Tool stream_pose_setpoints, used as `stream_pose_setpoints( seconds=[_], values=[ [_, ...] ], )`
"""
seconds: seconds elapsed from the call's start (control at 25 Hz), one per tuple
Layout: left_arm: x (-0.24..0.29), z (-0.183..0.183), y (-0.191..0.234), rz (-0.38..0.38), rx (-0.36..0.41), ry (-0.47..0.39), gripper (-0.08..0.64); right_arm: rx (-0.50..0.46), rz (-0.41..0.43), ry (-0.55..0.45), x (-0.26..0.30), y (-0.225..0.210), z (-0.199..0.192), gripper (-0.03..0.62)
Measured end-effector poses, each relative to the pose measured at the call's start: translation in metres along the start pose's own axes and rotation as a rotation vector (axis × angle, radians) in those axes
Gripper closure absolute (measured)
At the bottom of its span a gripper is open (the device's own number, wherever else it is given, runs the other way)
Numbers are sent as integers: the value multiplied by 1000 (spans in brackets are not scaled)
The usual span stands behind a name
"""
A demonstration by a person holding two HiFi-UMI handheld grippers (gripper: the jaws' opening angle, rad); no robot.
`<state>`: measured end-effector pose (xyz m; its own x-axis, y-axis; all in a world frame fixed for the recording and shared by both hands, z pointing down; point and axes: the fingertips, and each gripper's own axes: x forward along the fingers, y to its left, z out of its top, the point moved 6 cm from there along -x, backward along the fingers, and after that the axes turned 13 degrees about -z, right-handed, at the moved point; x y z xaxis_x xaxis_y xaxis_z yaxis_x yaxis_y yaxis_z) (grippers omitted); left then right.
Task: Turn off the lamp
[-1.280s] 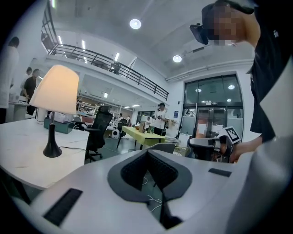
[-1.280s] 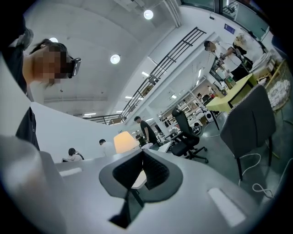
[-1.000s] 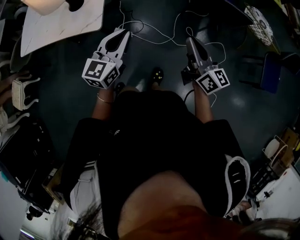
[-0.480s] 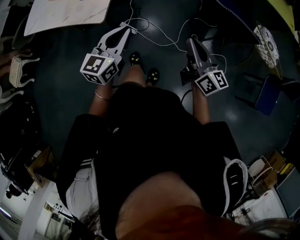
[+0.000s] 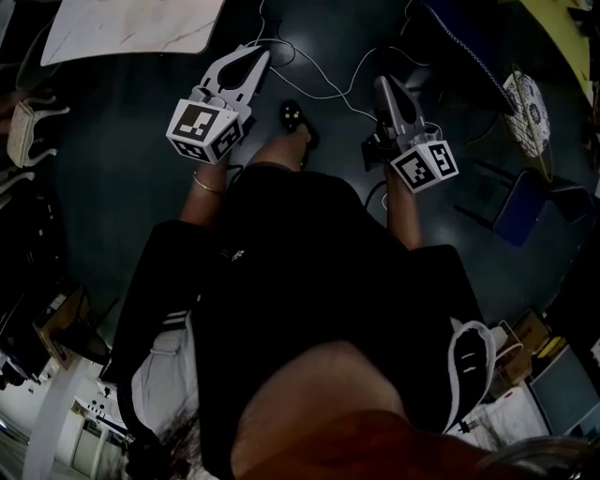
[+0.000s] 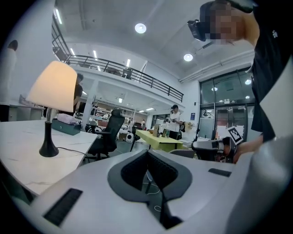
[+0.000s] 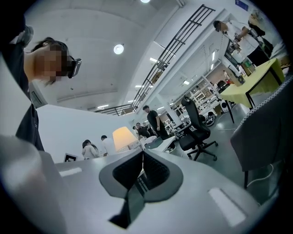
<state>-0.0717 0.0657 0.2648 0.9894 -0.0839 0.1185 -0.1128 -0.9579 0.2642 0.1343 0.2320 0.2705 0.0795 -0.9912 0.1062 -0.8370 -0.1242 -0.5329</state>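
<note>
The lamp stands on a white table at the left of the left gripper view, its cream shade lit above a thin black stem and round base. A cord runs from the base across the tabletop. In the right gripper view the glowing shade shows just over the jaws, farther off. My left gripper is shut with nothing in it and still well short of the lamp. My right gripper is shut and empty too. In the head view both grippers point forward over the dark floor; the lamp is out of that frame.
The white table's corner lies ahead to the left. White cables trail on the floor between the grippers. A black office chair and a yellow-green table stand beyond. People stand in the background. A blue chair is at the right.
The person has stepped forward, one foot now between the grippers. The white table and lamp shade have slid up and out at the head view's top left. Both grippers stay shut.
</note>
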Motion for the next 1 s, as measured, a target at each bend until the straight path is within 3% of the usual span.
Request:
stream_pose_setpoints(
  seconds=[0.6,1.0],
  values=[
    [47,-6,60,95,-58,6,554,-43,109,132,103,-24,15,589],
    [50,-10,103,167,-94,-34,554,-78,200,232,179,-13,14,589]
  ],
)
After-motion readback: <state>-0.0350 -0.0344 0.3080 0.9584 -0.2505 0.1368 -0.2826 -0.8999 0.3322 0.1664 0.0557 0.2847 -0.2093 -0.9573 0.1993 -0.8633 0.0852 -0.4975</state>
